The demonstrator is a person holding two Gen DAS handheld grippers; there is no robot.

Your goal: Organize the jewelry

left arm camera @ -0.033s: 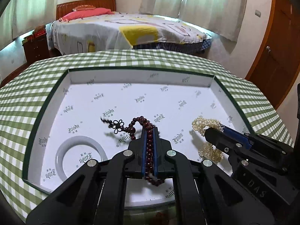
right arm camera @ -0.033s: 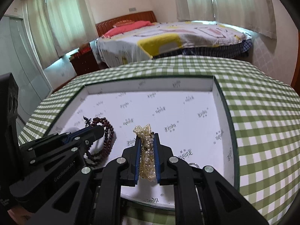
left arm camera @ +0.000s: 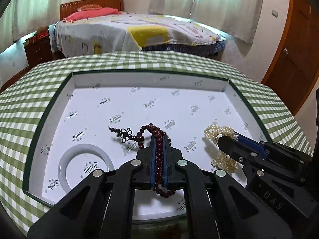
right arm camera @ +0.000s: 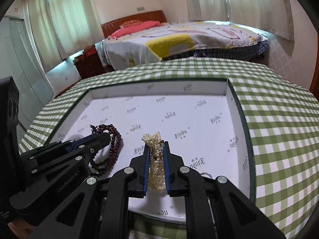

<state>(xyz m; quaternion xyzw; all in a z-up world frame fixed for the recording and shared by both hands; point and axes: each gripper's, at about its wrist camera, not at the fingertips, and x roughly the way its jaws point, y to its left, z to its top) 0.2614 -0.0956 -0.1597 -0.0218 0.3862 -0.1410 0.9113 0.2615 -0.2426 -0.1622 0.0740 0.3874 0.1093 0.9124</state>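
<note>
Bead bracelet [left arm camera: 157, 149], pearls [right arm camera: 156, 159]: unchanged grips.

Both grippers [left arm camera: 159, 139] [right arm camera: 156, 147] clamped, side by side

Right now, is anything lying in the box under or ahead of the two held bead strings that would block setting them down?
Mostly no. The white ring lies left of the dark red bead string in the left gripper; the box floor ahead of the pearl strand in the right gripper is bare.
</note>
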